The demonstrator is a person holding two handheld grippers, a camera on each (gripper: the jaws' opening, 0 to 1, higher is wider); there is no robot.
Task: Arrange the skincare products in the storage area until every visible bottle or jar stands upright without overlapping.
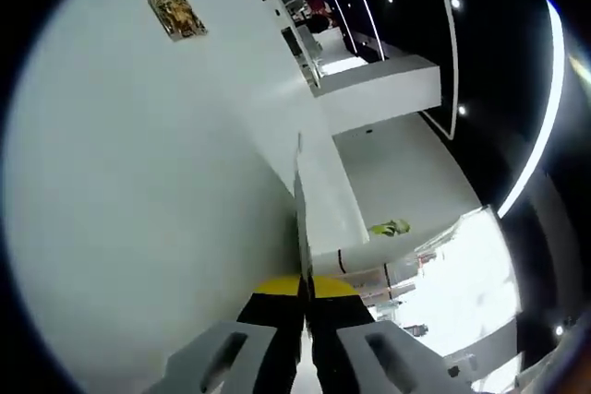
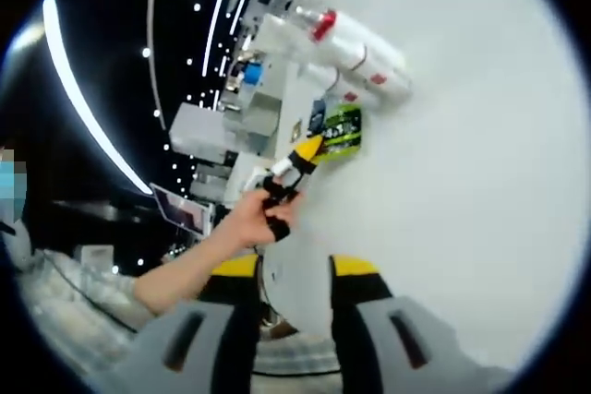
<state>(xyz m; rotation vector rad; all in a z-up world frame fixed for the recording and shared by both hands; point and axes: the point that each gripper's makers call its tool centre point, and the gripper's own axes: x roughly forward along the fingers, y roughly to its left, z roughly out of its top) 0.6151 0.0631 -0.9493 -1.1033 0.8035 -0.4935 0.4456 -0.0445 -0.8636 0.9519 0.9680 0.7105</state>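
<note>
In the right gripper view, two white bottles with red caps seem to lie side by side on the white table. A green packet sits just below them. My right gripper stands open near the table's edge, nothing between its yellow-tipped jaws. A hand holds my left gripper, whose yellow tip is close to the green packet. In the left gripper view, my left gripper has its jaws pressed together above the white table.
A small gold-brown packet lies far out on the table. A white block-shaped counter and a small green item lie beyond the table's edge. Shelves with goods and ceiling light strips fill the background. A person's sleeve shows at lower left.
</note>
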